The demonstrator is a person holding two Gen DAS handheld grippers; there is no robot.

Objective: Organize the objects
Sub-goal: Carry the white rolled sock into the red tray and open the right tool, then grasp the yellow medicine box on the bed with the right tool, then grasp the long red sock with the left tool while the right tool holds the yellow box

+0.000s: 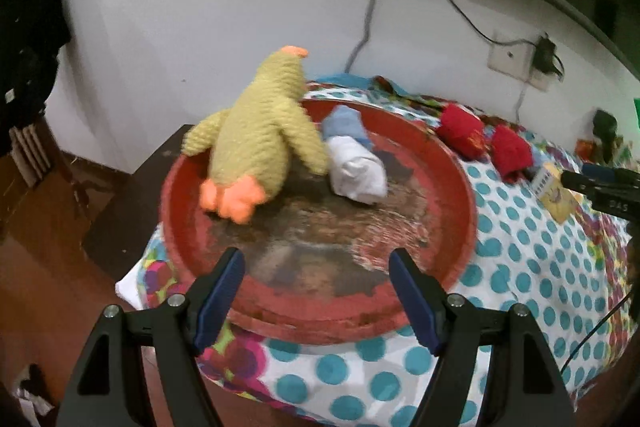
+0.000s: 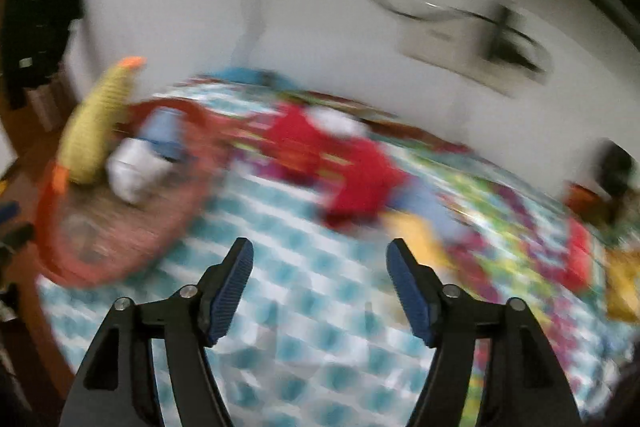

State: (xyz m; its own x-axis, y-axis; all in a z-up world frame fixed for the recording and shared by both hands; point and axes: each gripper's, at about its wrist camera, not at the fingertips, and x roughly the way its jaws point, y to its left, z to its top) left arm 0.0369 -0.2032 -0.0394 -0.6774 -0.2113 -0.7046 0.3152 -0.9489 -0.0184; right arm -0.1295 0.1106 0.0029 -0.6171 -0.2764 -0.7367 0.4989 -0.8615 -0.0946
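Setting: round red tray [image 1: 466, 187] sits on a dotted bedspread [image 1: 532, 267]; wall and cables behind.
In tray: yellow plush duck [image 1: 256, 135] lies face down, orange feet toward the camera; white roll [image 1: 356, 171] touches its right side, with a blue roll [image 1: 346, 127] just behind it.
Outside tray: 2 red bundles [image 1: 484, 139] lie on the spread just beyond the tray's far right rim; a small card box [image 1: 550, 183] sits next to them.
Left gripper [image 1: 316, 267]: jaws wide apart, nothing between them; hovers over the tray's near rim.
Right gripper [image 2: 320, 263]: jaws spread wide, nothing held; view heavily blurred; below it only bare spread.
Key relation: from the right gripper the red bundles [image 2: 344, 163] lie ahead and slightly up-frame, almost centred between the fingers; the tray lies well to their left.
Long axis: the 2 bundles run side by side, left-far to right-near; exact axis of each is unclear in the blur.
Nearer hand: right, by my reading; its tip shows at the right edge of the left view, near the box.
Judgement: next pick is likely a red bundle, taken by the right gripper and carried left into the tray.
Risk: soft cloth may unroll if pinched at 1 end.
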